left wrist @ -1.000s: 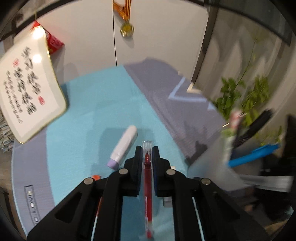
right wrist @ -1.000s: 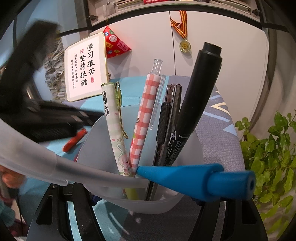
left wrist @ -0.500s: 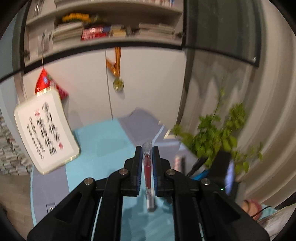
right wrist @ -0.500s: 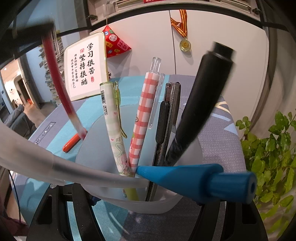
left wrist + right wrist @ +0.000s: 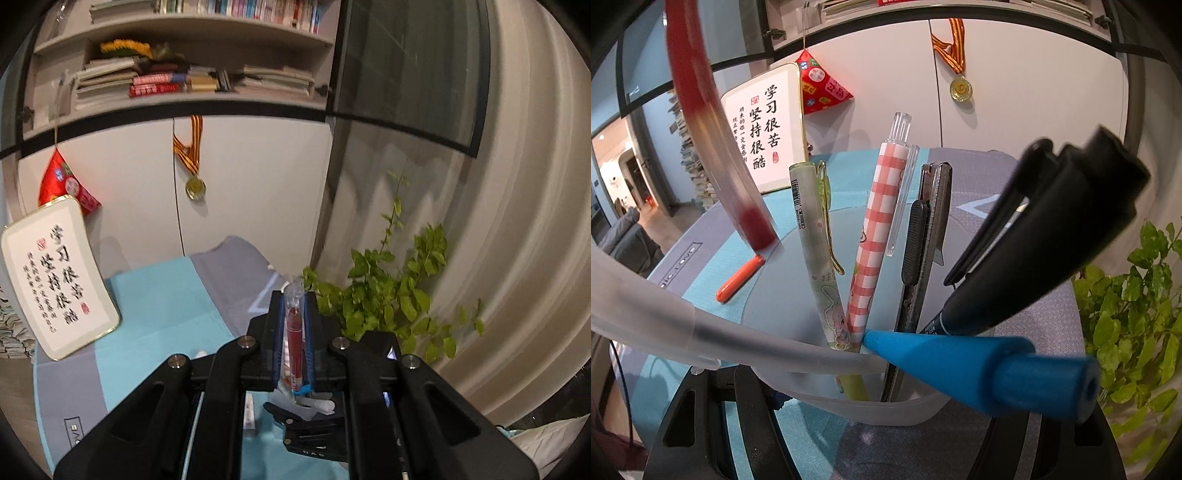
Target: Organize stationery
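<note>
My left gripper [image 5: 294, 325] is clamping the red pen [image 5: 294, 332] upright between its jaws, its lower end hanging over the translucent pen cup [image 5: 849, 404]. My right gripper [image 5: 879, 439] is bracketing that cup; I cannot tell whether it is gripping. An orange cap [image 5: 738, 275] is lying on the table [image 5: 1027, 314] ahead, to the left.

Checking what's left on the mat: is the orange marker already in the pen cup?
No, the orange marker lies on the teal mat, outside the translucent pen cup.
</note>
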Motion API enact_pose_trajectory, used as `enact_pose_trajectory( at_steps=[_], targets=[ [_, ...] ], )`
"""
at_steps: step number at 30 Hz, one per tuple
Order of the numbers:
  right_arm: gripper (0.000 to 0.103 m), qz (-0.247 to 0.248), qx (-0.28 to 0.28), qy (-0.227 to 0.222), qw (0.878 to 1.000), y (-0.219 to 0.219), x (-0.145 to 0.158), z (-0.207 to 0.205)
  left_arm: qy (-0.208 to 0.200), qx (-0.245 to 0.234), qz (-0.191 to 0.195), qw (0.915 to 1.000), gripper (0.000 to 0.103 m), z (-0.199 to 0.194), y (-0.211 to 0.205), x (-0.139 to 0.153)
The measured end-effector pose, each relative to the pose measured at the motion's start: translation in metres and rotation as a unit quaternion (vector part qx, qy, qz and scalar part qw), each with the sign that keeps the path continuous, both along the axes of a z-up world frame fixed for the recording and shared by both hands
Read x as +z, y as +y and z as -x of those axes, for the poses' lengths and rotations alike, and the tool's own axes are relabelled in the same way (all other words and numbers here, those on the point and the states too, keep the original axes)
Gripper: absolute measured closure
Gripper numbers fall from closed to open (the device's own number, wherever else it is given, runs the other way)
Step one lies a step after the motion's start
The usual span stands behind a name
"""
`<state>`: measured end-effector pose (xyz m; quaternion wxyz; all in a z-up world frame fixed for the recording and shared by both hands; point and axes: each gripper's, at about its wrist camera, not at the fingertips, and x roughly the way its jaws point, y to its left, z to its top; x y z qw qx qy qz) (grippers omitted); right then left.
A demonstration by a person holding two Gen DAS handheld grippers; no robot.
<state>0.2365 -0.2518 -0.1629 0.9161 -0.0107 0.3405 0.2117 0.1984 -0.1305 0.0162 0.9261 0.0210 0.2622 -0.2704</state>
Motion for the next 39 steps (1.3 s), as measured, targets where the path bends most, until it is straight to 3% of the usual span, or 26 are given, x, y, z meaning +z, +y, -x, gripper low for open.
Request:
enact_pose_trajectory(
  at_steps=[18, 20, 22, 24, 29, 32, 36, 39],
  targets=[
    [0.03, 0.0, 0.0, 0.0, 1.0, 0.001, 0.001, -0.001, 0.073, -0.016, -0.075, 0.9944, 0.094, -0.015, -0.024, -0.057],
    [0.03, 0.0, 0.0, 0.0, 1.0, 0.001, 0.001, -0.001, 0.075, -0.015, -0.083, 0.9936, 0.09, -0.015, -0.023, -0.059],
    [0.03, 0.0, 0.0, 0.0, 1.0, 0.001, 0.001, -0.001, 0.072, -0.008, -0.085, 0.9938, 0.073, -0.014, -0.017, -0.06],
    [0.03, 0.0, 0.0, 0.0, 1.0, 0.002, 0.001, 0.0, 0.062, 0.005, -0.078, 0.995, 0.066, -0.012, -0.008, -0.056],
    [0.03, 0.0, 0.0, 0.0, 1.0, 0.002, 0.001, 0.0, 0.054, 0.049, -0.06, 0.9956, 0.059, -0.015, 0.024, -0.051],
    [0.03, 0.0, -0.001, 0.001, 1.0, 0.003, 0.001, 0.001, 0.058, 0.106, -0.08, 0.9895, 0.058, -0.025, 0.05, -0.065],
    [0.03, 0.001, -0.001, 0.0, 1.0, 0.003, 0.001, 0.001, 0.12, 0.163, -0.115, 0.9725, 0.058, -0.046, 0.081, -0.113],
    [0.03, 0.0, -0.001, 0.001, 1.0, 0.003, 0.001, 0.001, 0.155, 0.176, -0.128, 0.9636, 0.058, -0.058, 0.091, -0.142]
  ],
)
